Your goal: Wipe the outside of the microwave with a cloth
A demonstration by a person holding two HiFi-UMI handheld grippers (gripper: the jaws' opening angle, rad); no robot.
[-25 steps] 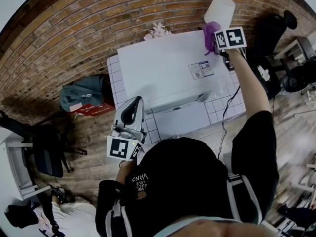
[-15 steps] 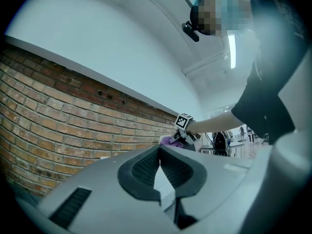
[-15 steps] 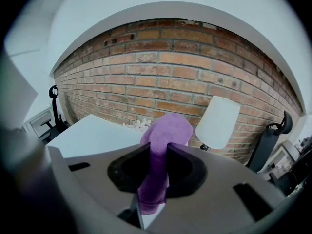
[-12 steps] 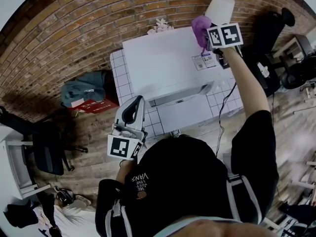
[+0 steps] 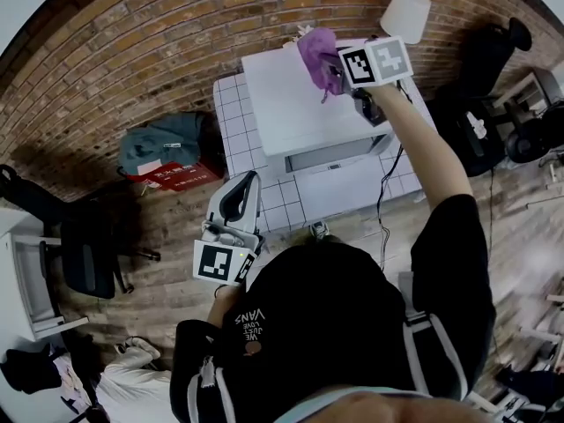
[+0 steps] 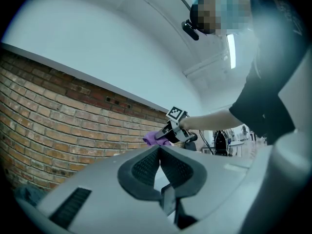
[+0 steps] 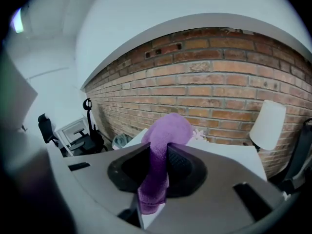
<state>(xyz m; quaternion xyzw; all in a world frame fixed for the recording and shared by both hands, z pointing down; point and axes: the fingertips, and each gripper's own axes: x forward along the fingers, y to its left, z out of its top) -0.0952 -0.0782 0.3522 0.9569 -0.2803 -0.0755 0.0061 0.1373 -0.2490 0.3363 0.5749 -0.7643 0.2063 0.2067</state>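
The white microwave [image 5: 286,104] stands on a white tiled table [image 5: 231,117] against the brick wall. My right gripper [image 5: 335,69] is over the microwave's top near its back edge, shut on a purple cloth [image 5: 317,53]. In the right gripper view the cloth [image 7: 168,130] bulges out between the jaws of the right gripper [image 7: 158,152], with the microwave top [image 7: 229,157] beyond it. My left gripper [image 5: 244,183] is held near my body, below the table's front edge, jaws shut and empty. In the left gripper view, past the left gripper [image 6: 158,150], the cloth [image 6: 153,138] shows in the distance.
A white lamp shade [image 5: 405,11] stands at the back right of the table, and pale flowers [image 7: 197,134] sit behind the microwave. A grey bag [image 5: 163,148] and a red box [image 5: 167,176] lie on the floor at left. Office chairs [image 5: 493,51] stand at right.
My right gripper has carried the cloth leftward over the microwave's top, from its back right corner towards the middle of the back edge. The left gripper has stayed put.
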